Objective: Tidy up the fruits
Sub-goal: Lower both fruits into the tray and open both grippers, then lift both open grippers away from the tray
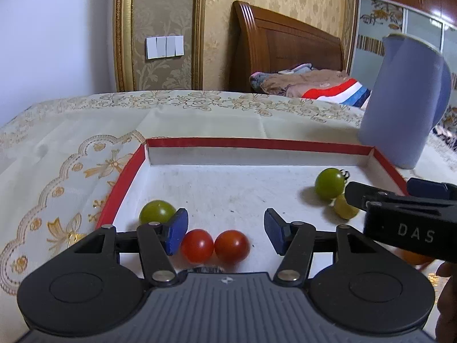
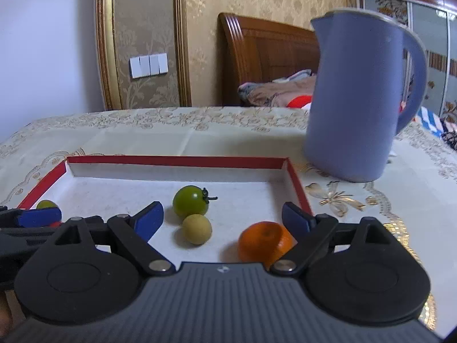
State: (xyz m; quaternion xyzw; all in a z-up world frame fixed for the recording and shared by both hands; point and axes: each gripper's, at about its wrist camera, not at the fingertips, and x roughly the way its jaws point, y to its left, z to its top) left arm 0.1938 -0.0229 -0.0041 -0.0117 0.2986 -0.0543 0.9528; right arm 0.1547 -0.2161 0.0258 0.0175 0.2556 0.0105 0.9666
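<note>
A white tray with a red rim [image 1: 257, 143] lies on the table. In the left wrist view, two red cherry tomatoes [image 1: 197, 245] [image 1: 231, 246] lie side by side on it between the blue pads of my open left gripper [image 1: 225, 228]; neither is squeezed. A green tomato [image 1: 156, 211] sits just outside its left finger. In the right wrist view my right gripper [image 2: 222, 218] stands wide open over the tray [image 2: 177, 161]. Between its fingers lie a green tomato with a stem [image 2: 190, 205], a pale yellow round fruit [image 2: 197, 229] and an orange mandarin [image 2: 264, 243] close to the right finger.
A tall blue jug [image 2: 357, 100] stands on the patterned tablecloth [image 2: 371, 205] just beyond the tray's far right corner. The two grippers work close side by side over the tray. A bed with folded blankets [image 1: 300, 83] and a wall lie behind the table.
</note>
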